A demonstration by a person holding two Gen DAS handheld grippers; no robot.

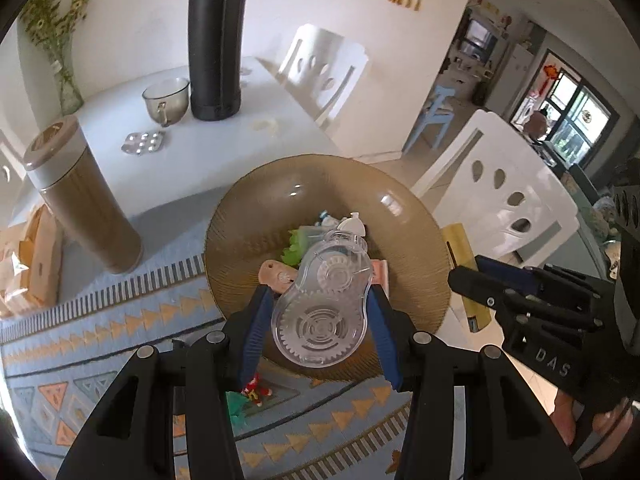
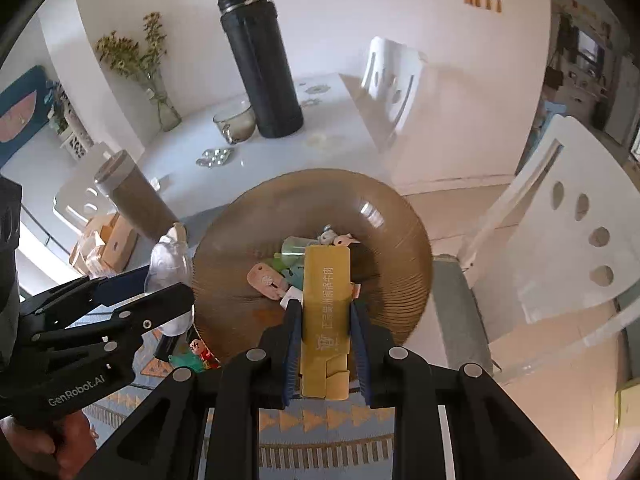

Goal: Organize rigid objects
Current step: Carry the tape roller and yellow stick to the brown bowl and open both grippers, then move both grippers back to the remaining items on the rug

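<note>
Over brown bowl (image 1: 240,240) of small toys | left tool (image 1: 318,292) pinches clear gear case (image 1: 320,300) | right tool (image 2: 326,312) pinches yellow box (image 2: 326,300)

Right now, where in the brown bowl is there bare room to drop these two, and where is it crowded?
Bare: the far inner wall of the brown bowl and its left slope beside the pink piece. Crowded: the bottom, where small items pile around the green piece. The left claw holds the clear gear case; the right claw holds the yellow box.

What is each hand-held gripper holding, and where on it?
Left hand-held gripper: clear correction-tape case, pinched at its narrow waist. Right hand-held gripper: yellow box, gripped by its long sides.
</note>
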